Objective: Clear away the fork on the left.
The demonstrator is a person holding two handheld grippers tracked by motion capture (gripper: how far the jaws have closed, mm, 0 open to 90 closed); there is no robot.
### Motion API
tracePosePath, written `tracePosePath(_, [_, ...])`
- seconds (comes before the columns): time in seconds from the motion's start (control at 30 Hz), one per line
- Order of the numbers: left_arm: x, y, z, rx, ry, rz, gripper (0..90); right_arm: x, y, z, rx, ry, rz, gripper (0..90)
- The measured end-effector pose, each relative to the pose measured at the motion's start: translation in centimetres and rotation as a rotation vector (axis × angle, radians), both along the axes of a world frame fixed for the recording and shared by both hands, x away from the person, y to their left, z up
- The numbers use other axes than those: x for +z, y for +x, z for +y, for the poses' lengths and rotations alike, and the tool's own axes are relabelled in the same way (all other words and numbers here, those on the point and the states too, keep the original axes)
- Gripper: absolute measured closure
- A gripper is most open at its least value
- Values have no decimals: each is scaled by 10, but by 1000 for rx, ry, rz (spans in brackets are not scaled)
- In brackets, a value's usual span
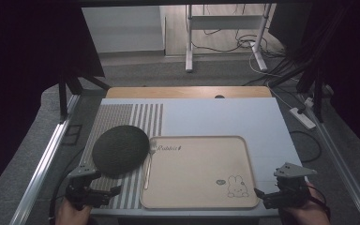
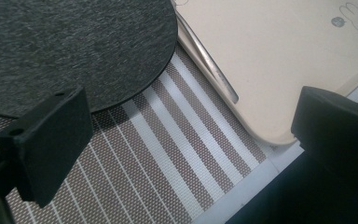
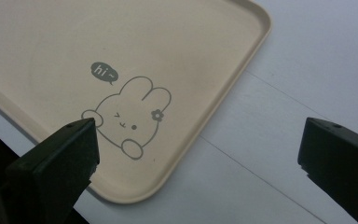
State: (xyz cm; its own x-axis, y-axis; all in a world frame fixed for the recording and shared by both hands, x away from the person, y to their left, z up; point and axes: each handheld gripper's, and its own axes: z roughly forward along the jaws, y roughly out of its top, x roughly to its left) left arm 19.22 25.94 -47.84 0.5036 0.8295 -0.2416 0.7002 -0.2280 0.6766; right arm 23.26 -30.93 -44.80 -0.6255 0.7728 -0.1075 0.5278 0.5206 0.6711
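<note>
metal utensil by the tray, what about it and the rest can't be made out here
- Metal utensil: its working end is tucked under the dark round mat in the high view and cut off by the top edge in the left gripper view, so its type is unclear.
- Tray: the small print near its top-left corner is too small to read fully in the high view.
- Striped placemat: partly hidden under the mat and tray.

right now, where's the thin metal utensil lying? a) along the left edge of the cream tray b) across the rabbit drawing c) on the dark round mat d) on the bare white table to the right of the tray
a: the metal utensil lies lengthwise along the left edge of the cream tray, beside the dark round mat and far from the rabbit drawing at the tray's near right corner.
</note>
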Motion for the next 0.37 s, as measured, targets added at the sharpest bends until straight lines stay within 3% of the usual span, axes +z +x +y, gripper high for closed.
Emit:
tracePosePath(0.2, [3, -12, -2, 2, 38, -17, 0, 0, 0, 0, -7, 2, 0, 0])
tracePosePath(0.37, [2, -10, 0, 5, 16, -9, 0, 0, 0, 0, -6, -3, -2, 0])
